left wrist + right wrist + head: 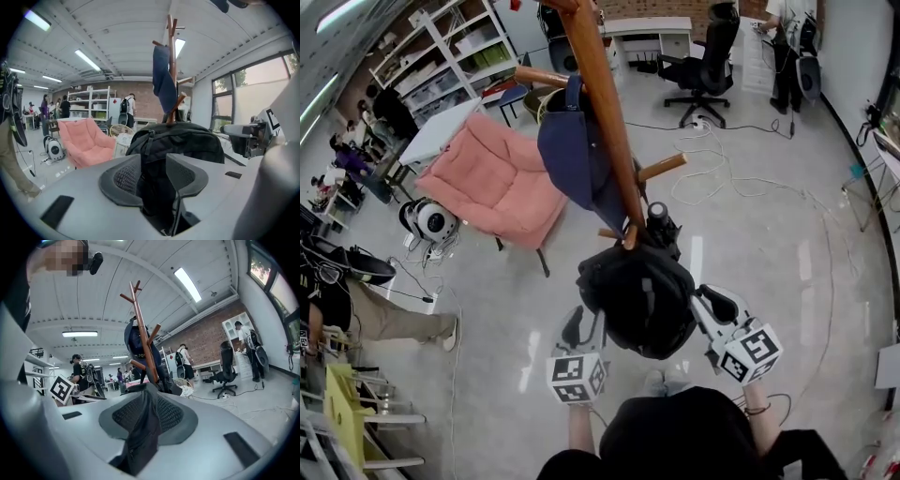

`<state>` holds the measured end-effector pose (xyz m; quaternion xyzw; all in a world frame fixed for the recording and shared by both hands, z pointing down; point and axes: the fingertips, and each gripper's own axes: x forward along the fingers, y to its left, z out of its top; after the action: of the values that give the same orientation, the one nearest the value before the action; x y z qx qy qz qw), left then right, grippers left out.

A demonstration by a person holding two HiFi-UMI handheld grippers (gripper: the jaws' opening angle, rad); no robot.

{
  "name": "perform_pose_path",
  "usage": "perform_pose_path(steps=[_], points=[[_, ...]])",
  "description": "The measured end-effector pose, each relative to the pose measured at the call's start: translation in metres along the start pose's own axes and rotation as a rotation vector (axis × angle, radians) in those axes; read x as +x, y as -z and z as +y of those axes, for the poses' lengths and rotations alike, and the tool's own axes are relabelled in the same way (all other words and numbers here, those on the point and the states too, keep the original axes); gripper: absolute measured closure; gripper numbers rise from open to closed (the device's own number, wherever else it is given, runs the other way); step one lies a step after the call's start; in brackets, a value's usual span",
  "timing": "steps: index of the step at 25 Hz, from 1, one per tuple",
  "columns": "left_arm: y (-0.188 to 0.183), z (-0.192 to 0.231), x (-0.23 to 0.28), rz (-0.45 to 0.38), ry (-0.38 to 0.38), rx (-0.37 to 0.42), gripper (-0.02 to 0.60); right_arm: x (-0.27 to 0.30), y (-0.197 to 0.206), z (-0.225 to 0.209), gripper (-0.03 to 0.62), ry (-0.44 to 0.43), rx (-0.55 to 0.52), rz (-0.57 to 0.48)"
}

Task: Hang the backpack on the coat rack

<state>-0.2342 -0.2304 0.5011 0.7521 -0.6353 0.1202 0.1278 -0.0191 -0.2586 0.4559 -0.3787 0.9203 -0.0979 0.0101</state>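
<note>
Holds a pink armchair [492, 183] left of the left gripper [584, 326], white shelving [459, 47] beyond it, a black office chair [703, 61] ahead of the right gripper [711, 307], glossy grey floor [769, 262].

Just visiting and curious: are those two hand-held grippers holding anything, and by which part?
Both grip the black backpack by its fabric: the left hand-held gripper on one side, the right hand-held gripper on the other.

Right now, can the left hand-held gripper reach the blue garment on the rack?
Probably not: the left hand-held gripper is shut on the backpack, which sits between it and the blue garment higher on the coat rack.
</note>
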Motion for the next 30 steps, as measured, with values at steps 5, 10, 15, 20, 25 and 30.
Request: perform_pose_path(steps=[5,10,15,20,25,30], points=[[-0.017,0.000,-0.013,-0.049,-0.024,0.024,0.477,-0.004,-0.009,-0.003,0.562,0.023,-0.050,-0.010],[-0.034,0.003,-0.026,-0.103,-0.041,0.018,0.527,-0.008,-0.026,-0.003,0.572,0.032,-0.082,-0.041],[-0.056,0.002,-0.042,-0.147,-0.054,0.035,0.552,-0.015,-0.047,-0.007,0.577,0.040,-0.086,-0.079],[-0.076,-0.001,-0.059,-0.188,-0.047,0.056,0.565,-0.022,-0.068,-0.014,0.580,0.058,-0.076,-0.123],[-0.086,0.002,-0.068,-0.220,-0.041,0.051,0.566,-0.027,-0.079,-0.021,0.580,0.079,-0.069,-0.144],[-0.087,0.007,-0.074,-0.236,-0.043,0.048,0.566,-0.028,-0.082,-0.025,0.582,0.105,-0.082,-0.141]])
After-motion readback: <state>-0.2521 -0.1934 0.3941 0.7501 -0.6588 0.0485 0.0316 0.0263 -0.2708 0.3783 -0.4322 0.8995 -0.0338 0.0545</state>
